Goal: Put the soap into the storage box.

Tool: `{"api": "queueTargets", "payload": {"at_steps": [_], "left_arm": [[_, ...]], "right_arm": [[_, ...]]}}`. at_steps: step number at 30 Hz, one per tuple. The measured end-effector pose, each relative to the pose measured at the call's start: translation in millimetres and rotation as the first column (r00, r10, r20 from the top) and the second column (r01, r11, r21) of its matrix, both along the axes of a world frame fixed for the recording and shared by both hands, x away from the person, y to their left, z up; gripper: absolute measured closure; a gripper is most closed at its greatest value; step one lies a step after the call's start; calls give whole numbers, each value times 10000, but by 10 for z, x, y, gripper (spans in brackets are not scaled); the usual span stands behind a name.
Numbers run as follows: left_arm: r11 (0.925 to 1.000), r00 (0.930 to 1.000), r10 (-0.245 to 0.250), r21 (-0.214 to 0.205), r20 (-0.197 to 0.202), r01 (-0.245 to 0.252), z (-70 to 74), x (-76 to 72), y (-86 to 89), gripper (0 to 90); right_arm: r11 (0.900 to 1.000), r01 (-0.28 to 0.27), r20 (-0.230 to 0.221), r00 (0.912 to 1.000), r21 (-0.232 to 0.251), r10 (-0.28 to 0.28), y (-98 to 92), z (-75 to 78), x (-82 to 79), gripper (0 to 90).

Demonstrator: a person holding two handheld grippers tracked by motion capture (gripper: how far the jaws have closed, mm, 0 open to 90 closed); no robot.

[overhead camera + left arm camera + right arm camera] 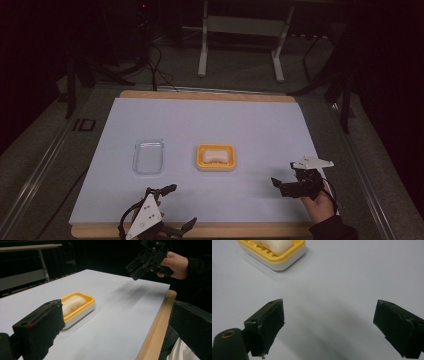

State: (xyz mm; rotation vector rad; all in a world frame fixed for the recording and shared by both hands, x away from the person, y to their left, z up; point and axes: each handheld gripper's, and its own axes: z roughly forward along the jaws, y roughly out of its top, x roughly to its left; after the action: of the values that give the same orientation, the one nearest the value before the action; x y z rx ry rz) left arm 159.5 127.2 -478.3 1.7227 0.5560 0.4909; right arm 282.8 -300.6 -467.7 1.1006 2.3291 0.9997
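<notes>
Both claws, left gripper [172,205] and right gripper [282,176], are released; approaching the yellow plastic soap dish [216,157] seems next, needing careful alignment.

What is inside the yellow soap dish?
A pale bar of soap lies in the yellow soap dish on its slotted tray. What is beneath the bar is covered.

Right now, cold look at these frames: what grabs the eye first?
The yellow soap dish with a pale bar of soap in it, near the middle of the white sheet, is the one spot of colour. A clear lid lies apart to its left. Both grippers hang open and hold nothing: the left gripper at the near edge, the right gripper at the sheet's right side.
</notes>
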Motion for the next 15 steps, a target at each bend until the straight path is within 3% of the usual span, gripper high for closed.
{"api": "queueTargets", "payload": {"at_steps": [6,15], "left_arm": [[10000,10000,-18,-27,59,18,11,-24,-12,2],[9999,9999,-101,32,-2,101,6,-25,-30,2]], "right_arm": [[10000,-21,310,9995,33,20,2,9,-44,96],[9999,-102,327,9994,82,99,27,-20,-3,96]]}}
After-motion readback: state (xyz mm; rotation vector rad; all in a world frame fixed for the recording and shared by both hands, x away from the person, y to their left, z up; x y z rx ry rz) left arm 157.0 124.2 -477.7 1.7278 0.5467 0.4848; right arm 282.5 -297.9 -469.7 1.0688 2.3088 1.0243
